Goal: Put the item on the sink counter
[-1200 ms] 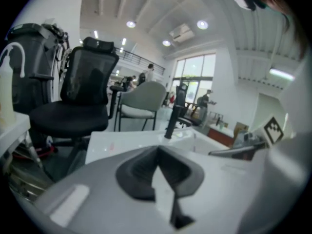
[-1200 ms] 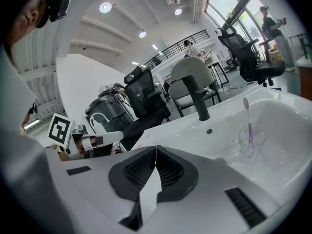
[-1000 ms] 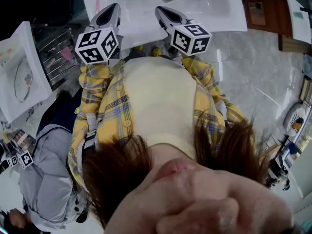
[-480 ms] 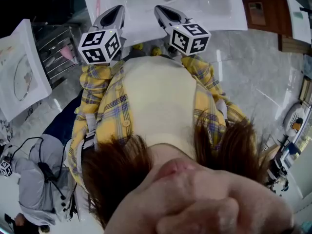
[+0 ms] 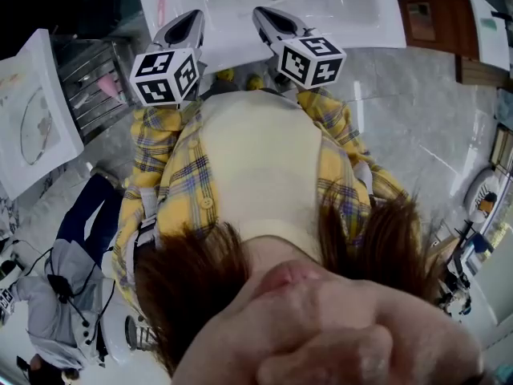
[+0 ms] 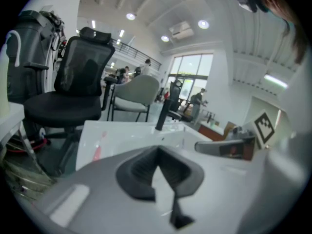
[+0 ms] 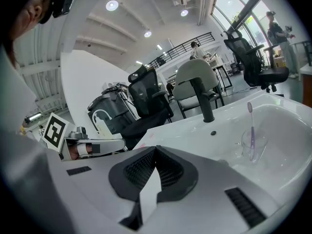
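Observation:
The white sink counter (image 5: 224, 42) lies at the top of the head view. A pink toothbrush (image 5: 160, 6) rests on its left part and shows as a pink streak (image 6: 96, 150) in the left gripper view. In the basin stands a clear cup (image 7: 252, 143) with a purple toothbrush in it, near the black faucet (image 7: 204, 101). My left gripper (image 5: 192, 16) hovers at the counter's front edge, jaws shut with nothing between them (image 6: 157, 150). My right gripper (image 5: 263, 14) hangs beside it over the basin's front rim, also shut and empty (image 7: 156, 150).
A metal rack (image 5: 92, 79) and a white board (image 5: 32, 119) stand left of the sink. A person in grey (image 5: 56, 311) crouches on the floor at lower left. A wooden cabinet (image 5: 429, 18) is to the right. Office chairs (image 6: 80, 91) stand beyond the counter.
Both grippers have crept slightly forward over the counter edge. The person in grey at lower left has shifted down and away.

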Action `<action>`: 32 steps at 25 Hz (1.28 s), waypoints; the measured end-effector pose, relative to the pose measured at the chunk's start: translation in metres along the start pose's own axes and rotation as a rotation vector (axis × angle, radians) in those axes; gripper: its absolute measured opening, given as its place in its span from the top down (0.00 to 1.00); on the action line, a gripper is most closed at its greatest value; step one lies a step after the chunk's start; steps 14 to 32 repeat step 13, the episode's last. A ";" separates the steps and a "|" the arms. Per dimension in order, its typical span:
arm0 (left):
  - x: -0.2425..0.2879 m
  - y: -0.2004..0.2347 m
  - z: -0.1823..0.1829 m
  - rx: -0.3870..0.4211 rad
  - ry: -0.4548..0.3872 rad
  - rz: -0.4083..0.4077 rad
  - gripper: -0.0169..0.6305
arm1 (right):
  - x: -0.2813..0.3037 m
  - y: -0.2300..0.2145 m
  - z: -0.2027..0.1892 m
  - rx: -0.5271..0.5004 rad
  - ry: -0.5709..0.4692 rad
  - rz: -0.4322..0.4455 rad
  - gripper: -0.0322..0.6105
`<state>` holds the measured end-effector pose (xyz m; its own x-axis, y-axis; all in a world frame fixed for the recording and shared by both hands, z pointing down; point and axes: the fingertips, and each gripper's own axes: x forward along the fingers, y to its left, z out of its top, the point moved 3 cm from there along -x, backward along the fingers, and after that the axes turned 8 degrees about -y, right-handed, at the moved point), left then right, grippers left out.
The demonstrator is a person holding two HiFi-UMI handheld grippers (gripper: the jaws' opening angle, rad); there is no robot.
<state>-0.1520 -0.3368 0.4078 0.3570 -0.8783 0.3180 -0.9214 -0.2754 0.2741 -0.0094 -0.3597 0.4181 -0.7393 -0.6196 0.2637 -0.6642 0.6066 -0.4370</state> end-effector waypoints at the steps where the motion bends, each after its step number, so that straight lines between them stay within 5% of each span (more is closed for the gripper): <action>1: 0.000 0.000 0.000 -0.001 0.002 0.002 0.96 | -0.001 -0.001 0.000 0.000 0.000 -0.001 0.93; 32: -0.004 0.003 -0.003 0.002 0.007 0.011 0.96 | 0.000 0.001 0.000 -0.012 0.002 -0.007 0.93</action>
